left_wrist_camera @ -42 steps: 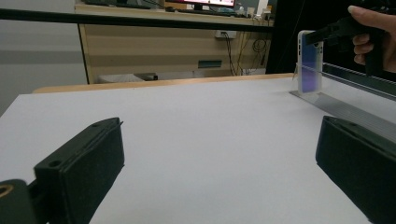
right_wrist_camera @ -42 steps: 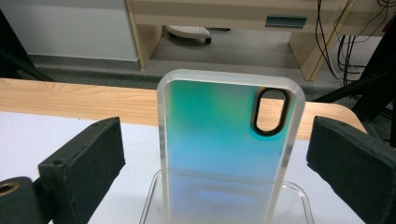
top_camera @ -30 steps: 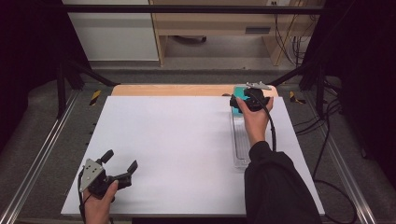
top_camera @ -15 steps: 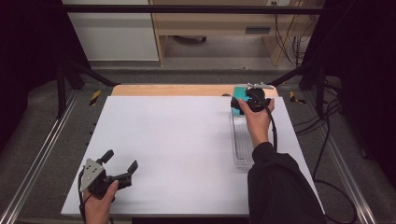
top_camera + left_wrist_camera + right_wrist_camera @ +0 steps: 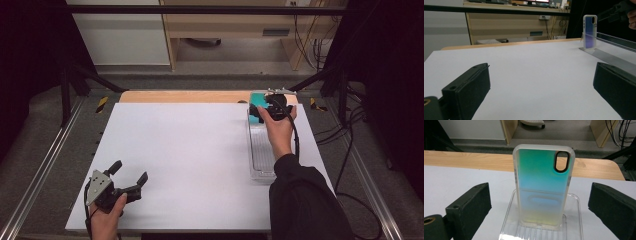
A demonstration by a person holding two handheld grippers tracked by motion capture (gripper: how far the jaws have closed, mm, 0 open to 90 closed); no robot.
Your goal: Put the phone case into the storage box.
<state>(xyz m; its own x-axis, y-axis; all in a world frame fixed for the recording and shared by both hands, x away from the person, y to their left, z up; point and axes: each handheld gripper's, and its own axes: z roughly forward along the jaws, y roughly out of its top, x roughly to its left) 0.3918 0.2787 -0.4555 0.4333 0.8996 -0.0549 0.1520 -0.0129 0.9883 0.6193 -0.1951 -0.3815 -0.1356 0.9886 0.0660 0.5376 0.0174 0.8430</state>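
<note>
At the far end of the clear rack point(image 5: 541, 230), on the right side of the table point(image 5: 190, 150), the phone case point(image 5: 543, 187) stood upright in a slot, and your right gripper point(image 5: 539, 207) was facing it with jaws spread wide, one on each side and not touching it. Your left gripper point(image 5: 129, 176) rested near the front left corner, jaws also spread and holding nothing.

I think the main risk was a push before a grip. The case stood tall on a thin edge, so if one jaw reached it first, it could tip over or slide out of the slot. The rack looked light, and a closing from a skewed angle could drag it together with the case. The smooth rim could also slip if you pinched it too high.

The table was covered by a plain white sheet, with a strip of wood showing at the far edge. Behind it you had a grey floor, light wooden furniture, cables point(image 5: 310, 30) and dark frame bars point(image 5: 200, 9).
</note>
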